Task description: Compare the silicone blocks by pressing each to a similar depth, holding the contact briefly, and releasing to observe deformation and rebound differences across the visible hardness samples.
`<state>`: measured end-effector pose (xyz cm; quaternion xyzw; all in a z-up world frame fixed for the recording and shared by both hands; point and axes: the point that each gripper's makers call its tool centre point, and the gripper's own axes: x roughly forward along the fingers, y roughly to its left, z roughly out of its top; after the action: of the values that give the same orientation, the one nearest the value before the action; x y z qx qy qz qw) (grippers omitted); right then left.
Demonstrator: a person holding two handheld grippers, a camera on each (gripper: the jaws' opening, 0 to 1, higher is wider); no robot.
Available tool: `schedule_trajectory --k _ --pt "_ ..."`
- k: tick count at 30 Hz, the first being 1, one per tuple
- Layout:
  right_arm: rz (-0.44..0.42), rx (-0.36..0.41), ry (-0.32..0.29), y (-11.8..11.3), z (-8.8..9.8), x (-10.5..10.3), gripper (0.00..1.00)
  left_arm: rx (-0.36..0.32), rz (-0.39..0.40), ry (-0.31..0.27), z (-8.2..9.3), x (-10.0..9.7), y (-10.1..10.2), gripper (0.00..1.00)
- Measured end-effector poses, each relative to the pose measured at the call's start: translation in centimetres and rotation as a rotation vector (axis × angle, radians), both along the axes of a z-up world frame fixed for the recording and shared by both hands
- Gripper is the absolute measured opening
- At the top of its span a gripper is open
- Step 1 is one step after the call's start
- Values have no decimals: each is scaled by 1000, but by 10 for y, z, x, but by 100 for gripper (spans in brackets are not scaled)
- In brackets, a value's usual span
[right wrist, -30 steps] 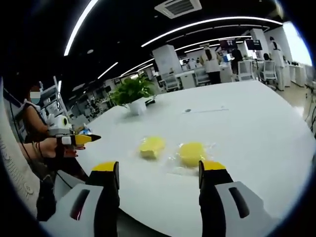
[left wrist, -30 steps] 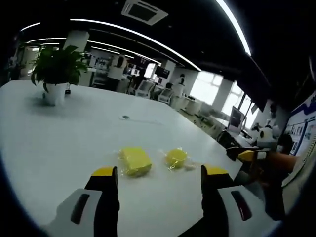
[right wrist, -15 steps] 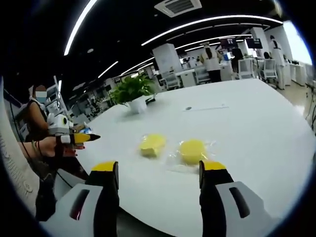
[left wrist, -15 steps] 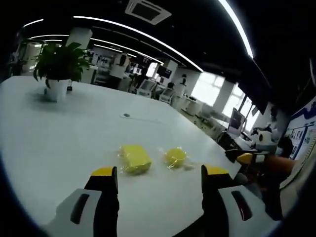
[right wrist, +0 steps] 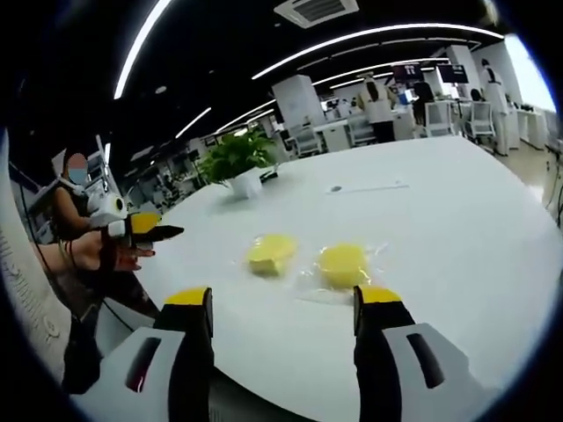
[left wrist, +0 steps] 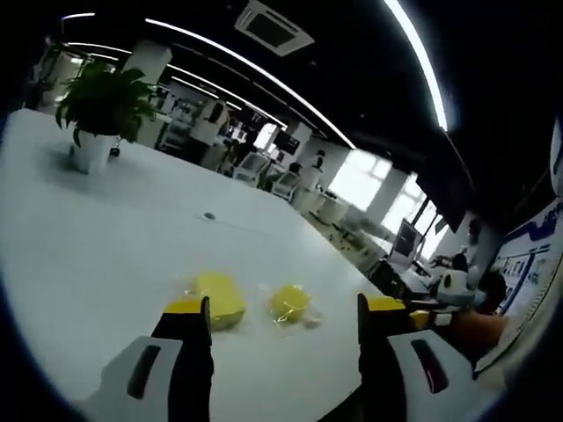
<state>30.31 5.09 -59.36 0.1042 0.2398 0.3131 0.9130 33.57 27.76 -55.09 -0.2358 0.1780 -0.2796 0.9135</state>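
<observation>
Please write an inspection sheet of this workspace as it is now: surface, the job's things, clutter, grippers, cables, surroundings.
Surface: white table, large, mostly bare.
Job's things: two yellow silicone blocks side by side, the blocky one and the round one; the round one lies on clear plastic wrap.
Clutter: potted plant at the far edge.
Grippers: left gripper and right gripper open, short of the blocks, touching nothing.
Cables: thin one lying on the table.
Surroundings: open office, desks, chairs, ceiling strip lights.
</observation>
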Motion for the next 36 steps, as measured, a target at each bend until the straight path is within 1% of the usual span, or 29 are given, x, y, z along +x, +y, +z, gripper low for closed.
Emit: schedule_trajectory --k 1,4,6,7,11,17,21,23,25,27,30,31,33,36 --pt "2 -6 -4 0 0 0 59 -18 -8 5 2 2 -4 64" --pt "6 -9 -8 -1 0 2 59 -15 -12 19 0 8 -8 64" --pt "5 -2 -8 -2 1 5 59 -32 -19 21 2 11 -12 64" --pt "5 -3 -7 -2 1 6 59 -57 -20 26 3 16 -16 64" --pt "3 5 -1 -4 -2 9 59 -94 -16 46 3 28 -23 64" --pt "2 5 10 -6 -6 11 59 -119 -18 69 0 43 -32 65" --pt "3 7 18 -7 -9 12 59 -131 -23 68 3 56 -39 65" --pt "2 8 20 -8 -10 13 59 -133 -30 71 3 61 -43 65" --pt "0 11 23 -8 -10 14 59 -118 -38 82 1 66 -48 65" --pt "4 4 28 -8 -12 14 59 -119 -43 80 1 71 -53 65" --pt "6 5 28 -9 -11 15 59 -113 -58 88 -3 77 -60 66" --pt "5 5 28 -10 -11 15 59 -93 -72 99 -9 78 -63 65" --pt "3 1 29 -11 -12 16 59 -92 -77 106 -14 83 -67 65" --pt "3 -3 34 -13 -13 16 58 -92 -82 134 -23 88 -71 65"
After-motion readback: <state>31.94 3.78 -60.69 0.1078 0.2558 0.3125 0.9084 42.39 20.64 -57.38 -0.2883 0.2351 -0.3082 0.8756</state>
